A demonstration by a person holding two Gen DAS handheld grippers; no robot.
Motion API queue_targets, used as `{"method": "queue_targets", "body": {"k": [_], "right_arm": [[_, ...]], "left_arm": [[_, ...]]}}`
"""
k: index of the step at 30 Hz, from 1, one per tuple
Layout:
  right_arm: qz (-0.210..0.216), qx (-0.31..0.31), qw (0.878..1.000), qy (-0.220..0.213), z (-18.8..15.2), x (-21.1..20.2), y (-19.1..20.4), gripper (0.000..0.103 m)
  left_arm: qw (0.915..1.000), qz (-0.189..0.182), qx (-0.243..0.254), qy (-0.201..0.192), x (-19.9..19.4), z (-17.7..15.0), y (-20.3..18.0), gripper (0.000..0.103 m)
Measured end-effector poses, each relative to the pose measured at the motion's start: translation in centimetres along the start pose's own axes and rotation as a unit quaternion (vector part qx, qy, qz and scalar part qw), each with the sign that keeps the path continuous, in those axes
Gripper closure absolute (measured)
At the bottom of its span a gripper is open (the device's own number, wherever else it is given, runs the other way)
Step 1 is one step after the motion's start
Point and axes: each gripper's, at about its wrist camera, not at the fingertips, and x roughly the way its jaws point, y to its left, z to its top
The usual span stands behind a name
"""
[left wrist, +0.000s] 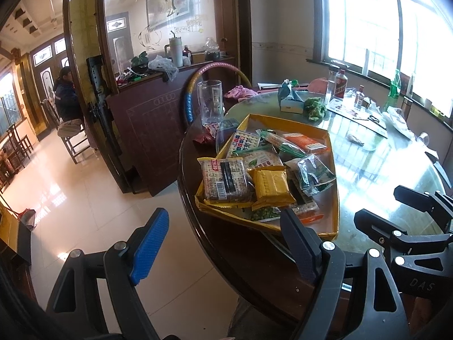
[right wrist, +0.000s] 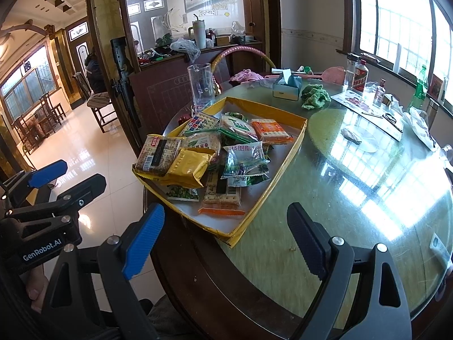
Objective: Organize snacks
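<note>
Snack packets (right wrist: 215,153), mixed cracker and foil packs, lie heaped in a shallow yellow cardboard tray (right wrist: 286,153) overhanging the round glass-topped table (right wrist: 354,198). Both hand-held grippers, left (left wrist: 223,249) and right (right wrist: 226,243), hover short of the tray, jaws wide apart and empty, presumably poised for a pick.

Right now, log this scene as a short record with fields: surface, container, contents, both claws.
surface: round glass-topped table
container: shallow yellow tray at the table's near edge
contents: mixed snack packets, among them a gold packet, an orange cracker pack and a barcoded cracker pack
left claw: open, empty, short of the tray
right claw: open, empty, short of the tray
</note>
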Motion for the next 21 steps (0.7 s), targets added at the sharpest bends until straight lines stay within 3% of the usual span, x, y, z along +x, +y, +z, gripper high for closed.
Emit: {"method": "queue_targets", "body": {"k": [21], "right_arm": [[-0.004,0.0,1.0,0.009,0.16,0.7,0.2,0.014]], "left_arm": [[0.9999,-0.007,0.013,-0.004,0.67,0.09,0.12,0.021]]}}
